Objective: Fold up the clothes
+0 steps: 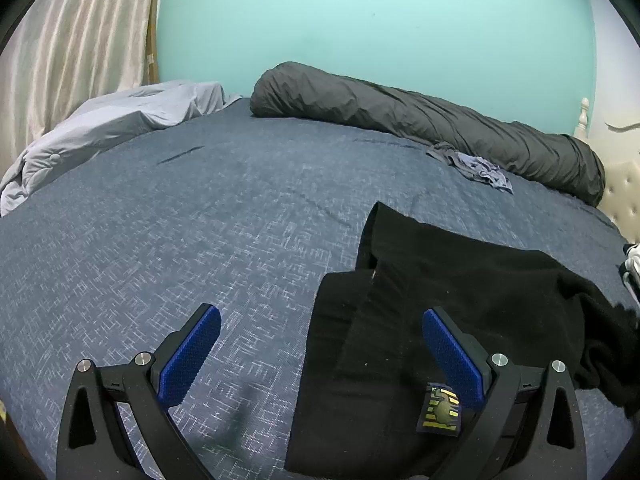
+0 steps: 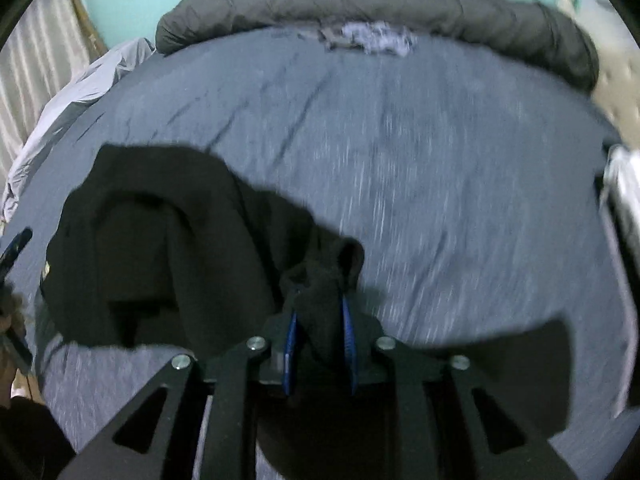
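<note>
A: What does the black garment (image 1: 460, 300) look like?

B: Dark, fleecy, partly folded with one straight panel edge running toward 12 o'clock. A small yellow-patterned label (image 1: 440, 410) sits near its front edge. It lies on the blue bed cover (image 1: 180, 220), at the near side of the bed toward 4 o'clock in the left wrist view.

A: And the fingers?

B: The left gripper (image 1: 320, 332) has its fingers spread wide, nothing between them; the right-hand pad hangs over the garment, the other over bare cover. The right gripper (image 2: 320, 320) has its fingers narrow, pinching a bunched fold of the same cloth.

A: Edges and free room?

B: Open cover from 9 to 12 o'clock. A dark grey rolled duvet (image 1: 420, 120) lines the far edge, a small crumpled lilac cloth (image 1: 476, 166) just beside it at 1 o'clock, pale bedding (image 1: 108, 128) at 10 o'clock, a tufted headboard (image 1: 624, 196) at 3.
</note>
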### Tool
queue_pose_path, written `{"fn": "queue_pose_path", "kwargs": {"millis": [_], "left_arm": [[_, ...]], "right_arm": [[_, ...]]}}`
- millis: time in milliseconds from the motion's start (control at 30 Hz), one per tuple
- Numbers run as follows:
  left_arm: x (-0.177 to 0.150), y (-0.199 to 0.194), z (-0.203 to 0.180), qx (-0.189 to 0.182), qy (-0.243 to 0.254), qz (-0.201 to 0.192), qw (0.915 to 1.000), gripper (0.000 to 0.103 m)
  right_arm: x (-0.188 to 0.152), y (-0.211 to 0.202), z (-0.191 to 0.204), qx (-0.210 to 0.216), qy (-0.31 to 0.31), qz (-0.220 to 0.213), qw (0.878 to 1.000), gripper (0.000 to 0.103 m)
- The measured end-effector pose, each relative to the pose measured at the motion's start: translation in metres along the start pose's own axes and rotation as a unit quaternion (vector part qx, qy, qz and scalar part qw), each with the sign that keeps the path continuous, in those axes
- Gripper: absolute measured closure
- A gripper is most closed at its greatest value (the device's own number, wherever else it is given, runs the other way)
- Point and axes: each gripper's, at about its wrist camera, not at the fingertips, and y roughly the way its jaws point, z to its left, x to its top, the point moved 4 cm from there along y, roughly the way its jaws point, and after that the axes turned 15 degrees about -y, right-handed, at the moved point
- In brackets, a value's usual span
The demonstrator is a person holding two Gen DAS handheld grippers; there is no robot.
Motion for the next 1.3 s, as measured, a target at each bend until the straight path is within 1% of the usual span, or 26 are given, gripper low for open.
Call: {"fn": "queue_pose_path", "kwargs": {"millis": [33,100,133,167,233,267,300,333,367,433,567,633,667,700,733,767,800,833,867,933,967,1000,1133,1200,1267,1300], "left_arm": [[0.000,-0.001,-0.001,-0.001,0.001,0.000,1.0000,0.000],[-0.002,-0.002,-0.003,-0.002,0.003,-0.001,1.0000,0.000],[-0.002,-0.002,-0.004,-0.003,0.004,0.000,1.0000,0.000],[-0.002,-0.002,-0.004,-0.003,0.005,0.000,1.0000,0.000],[-0.003,-0.002,-0.005,-0.003,0.005,0.000,1.0000,0.000],[-0.003,-0.002,-0.006,-0.003,0.005,0.000,1.0000,0.000],[-0.002,-0.002,-0.006,-0.003,0.004,0.000,1.0000,0.000],[-0.002,-0.002,-0.006,-0.002,0.004,-0.001,1.0000,0.000],[-0.002,-0.002,-0.006,-0.002,0.004,-0.001,1.0000,0.000],[-0.003,-0.001,-0.007,-0.003,0.005,0.000,1.0000,0.000],[-0.004,0.001,-0.009,-0.002,0.010,0.000,0.9999,0.000],[-0.003,0.001,-0.009,-0.001,0.011,0.000,0.9999,0.000],[-0.003,0.002,-0.009,-0.001,0.011,0.001,0.9999,0.000],[-0.003,0.003,-0.010,0.000,0.012,0.001,0.9999,0.000],[-0.003,0.003,-0.010,0.000,0.013,0.001,0.9999,0.000],[-0.002,0.003,-0.010,0.000,0.014,0.001,0.9999,0.000],[-0.002,0.004,-0.010,0.000,0.013,0.000,0.9999,0.000],[-0.001,0.004,-0.010,0.000,0.013,-0.001,0.9999,0.000],[-0.001,0.004,-0.010,0.000,0.013,-0.001,0.9999,0.000],[-0.002,0.004,-0.010,0.000,0.014,-0.002,0.9999,0.000],[-0.002,0.004,-0.010,0.000,0.015,-0.002,0.9999,0.000],[-0.003,0.005,-0.010,0.000,0.015,-0.001,0.9999,0.000],[-0.003,0.006,-0.012,0.001,0.019,-0.001,0.9998,0.000],[-0.003,0.006,-0.014,0.002,0.020,-0.002,0.9998,0.000],[-0.003,0.006,-0.015,0.003,0.021,-0.002,0.9998,0.000],[-0.003,0.007,-0.015,0.004,0.021,-0.003,0.9998,0.000]], "right_arm": [[-0.006,0.000,0.000,0.011,0.009,-0.001,1.000,0.077],[-0.019,-0.001,0.000,0.032,0.028,-0.003,0.999,0.074],[-0.020,-0.004,0.000,0.038,0.036,-0.010,0.999,0.071],[-0.021,-0.010,-0.002,0.045,0.045,-0.020,0.998,0.069],[-0.017,-0.022,-0.013,0.051,0.071,-0.045,0.995,0.060],[-0.014,-0.029,-0.020,0.052,0.084,-0.060,0.993,0.060],[-0.012,-0.036,-0.027,0.053,0.098,-0.075,0.991,0.057],[-0.009,-0.040,-0.034,0.057,0.113,-0.088,0.988,0.051],[-0.008,-0.043,-0.041,0.056,0.128,-0.095,0.986,0.048],[-0.002,-0.037,-0.053,0.058,0.155,-0.090,0.982,0.047],[0.009,-0.007,-0.066,0.084,0.195,-0.060,0.975,0.047],[0.010,0.007,-0.066,0.112,0.210,-0.048,0.970,0.047],[0.011,0.011,-0.065,0.111,0.209,-0.041,0.971,0.048],[0.011,0.015,-0.064,0.109,0.208,-0.033,0.971,0.056],[0.013,0.016,-0.061,0.114,0.200,-0.027,0.973,0.076],[0.014,0.018,-0.059,0.118,0.192,-0.021,0.974,0.084],[0.015,0.015,-0.057,0.112,0.180,-0.022,0.977,0.091],[0.017,0.011,-0.056,0.105,0.168,-0.024,0.980,0.093],[0.018,0.008,-0.054,0.098,0.156,-0.025,0.983,0.094],[0.024,-0.004,-0.062,0.080,0.152,-0.043,0.984,0.095],[0.028,-0.014,-0.070,0.066,0.155,-0.060,0.984,0.096],[0.029,-0.023,-0.076,0.057,0.160,-0.075,0.983,0.096],[0.047,-0.070,-0.112,-0.003,0.167,-0.130,0.977,0.097],[0.057,-0.091,-0.128,-0.034,0.165,-0.151,0.974,0.097],[0.068,-0.113,-0.143,-0.064,0.163,-0.172,0.969,0.100],[0.075,-0.124,-0.151,-0.087,0.160,-0.184,0.966,0.100]]}}
